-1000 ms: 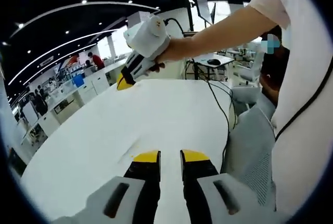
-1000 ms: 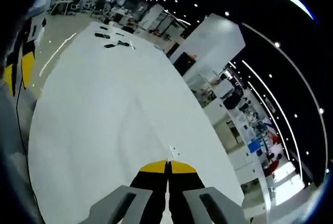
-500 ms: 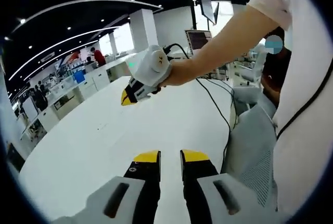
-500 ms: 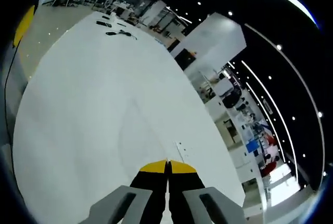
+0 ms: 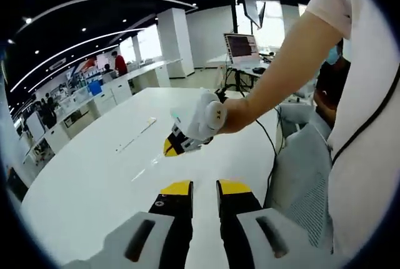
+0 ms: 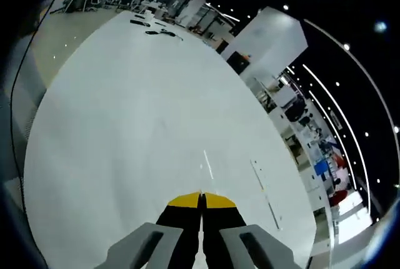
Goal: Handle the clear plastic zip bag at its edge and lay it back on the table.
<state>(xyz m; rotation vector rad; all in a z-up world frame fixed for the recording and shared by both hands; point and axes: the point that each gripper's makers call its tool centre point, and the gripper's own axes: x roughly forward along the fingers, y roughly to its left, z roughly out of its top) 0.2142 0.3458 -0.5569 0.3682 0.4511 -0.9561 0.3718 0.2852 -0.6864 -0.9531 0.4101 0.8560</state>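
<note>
Bag (image 6: 206, 165) first: it's clear and barely there, just a thin bright crease on the white table (image 6: 119, 125), right ahead of the right gripper (image 6: 201, 195). Those jaws are pressed tip to tip; whether the bag's edge is pinched between them, I cannot tell. From the left gripper view that gripper is low over the table, nose down, with a hand (image 5: 234, 116) wrapped round its body. The left gripper (image 5: 205, 184) hangs nearer the table edge, jaws a narrow gap apart, nothing between them. A pale strip (image 5: 136, 136) lies flat further out. A black cable (image 5: 269, 137) trails over the table's edge.
</note>
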